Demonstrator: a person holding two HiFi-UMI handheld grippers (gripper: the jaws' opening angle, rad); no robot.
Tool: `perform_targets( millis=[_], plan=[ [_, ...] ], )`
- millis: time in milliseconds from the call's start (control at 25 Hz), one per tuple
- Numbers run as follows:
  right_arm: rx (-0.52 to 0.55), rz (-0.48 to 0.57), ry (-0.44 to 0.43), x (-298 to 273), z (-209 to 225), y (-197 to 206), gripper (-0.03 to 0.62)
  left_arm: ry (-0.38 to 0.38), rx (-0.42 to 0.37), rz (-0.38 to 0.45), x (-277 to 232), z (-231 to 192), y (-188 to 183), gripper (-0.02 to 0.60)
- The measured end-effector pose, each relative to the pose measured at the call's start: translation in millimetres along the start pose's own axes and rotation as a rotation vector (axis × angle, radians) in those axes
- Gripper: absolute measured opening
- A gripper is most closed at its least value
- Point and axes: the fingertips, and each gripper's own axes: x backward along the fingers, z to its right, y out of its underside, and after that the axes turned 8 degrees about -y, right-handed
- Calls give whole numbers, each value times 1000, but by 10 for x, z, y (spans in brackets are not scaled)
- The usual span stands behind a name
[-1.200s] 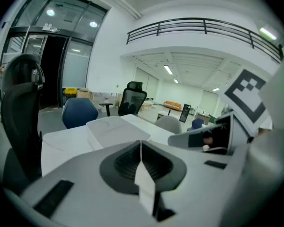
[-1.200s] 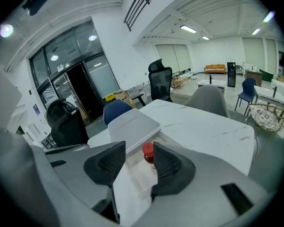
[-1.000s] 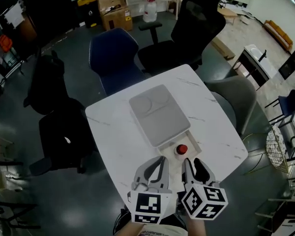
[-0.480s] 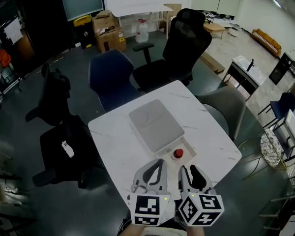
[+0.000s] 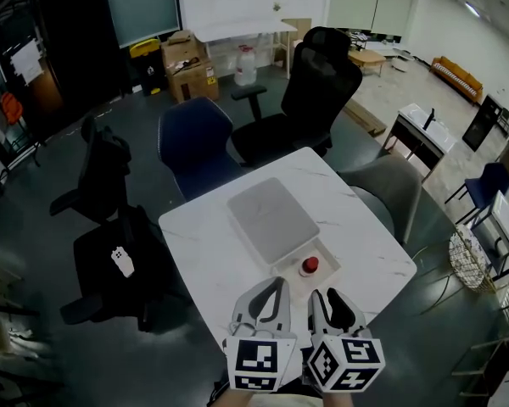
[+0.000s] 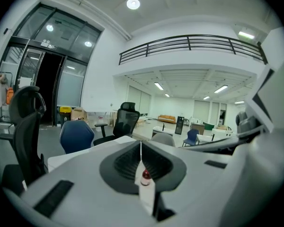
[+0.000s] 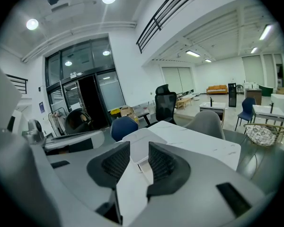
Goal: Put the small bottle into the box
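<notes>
At six o'clock in the head view, the two marker cubes cover the backs of both tools, and the hands holding them are cut off by the bottom edge. The left gripper [image 5: 277, 283] is clenched: in its own view [image 6: 141, 148] the pads meet in a thin line with nothing caught in it. The right gripper [image 5: 324, 295] has just been closing. Its own view [image 7: 139, 151] shows the pads drawn in to a narrow gap, empty, with only table and box showing through it. Both tools hang over the near edge of the table [image 5: 369, 257], apart from everything on it.

The table is white with faint grey veining and stands on a dark floor. The box [image 5: 332, 259] lies on it, a pale grey lid [image 5: 271, 217] covering all but its near, five o'clock end. Around the table stand a black chair [image 5: 110, 257] at nine o'clock, a blue chair [image 5: 195, 138] at eleven, a black office chair [image 5: 314, 79] at twelve and a grey chair [image 5: 392, 185] at two. Farther off are cardboard cartons [image 5: 184, 62] and a water jug [image 5: 244, 66].

The small bottle [image 5: 310, 266] stands upright in the open end of the box. From above only its red cap is clear. In the left gripper view it [image 6: 145, 176] shows a pale body under that cap, small and partly hidden by the jaws.
</notes>
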Motion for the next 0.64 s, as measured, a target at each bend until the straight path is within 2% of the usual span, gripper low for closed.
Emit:
perform_targets(
  millis=[640],
  plan=[
    [19,6,-11,64,-68,-50,130,-2,-3,19,94,25,-84,20]
  ],
)
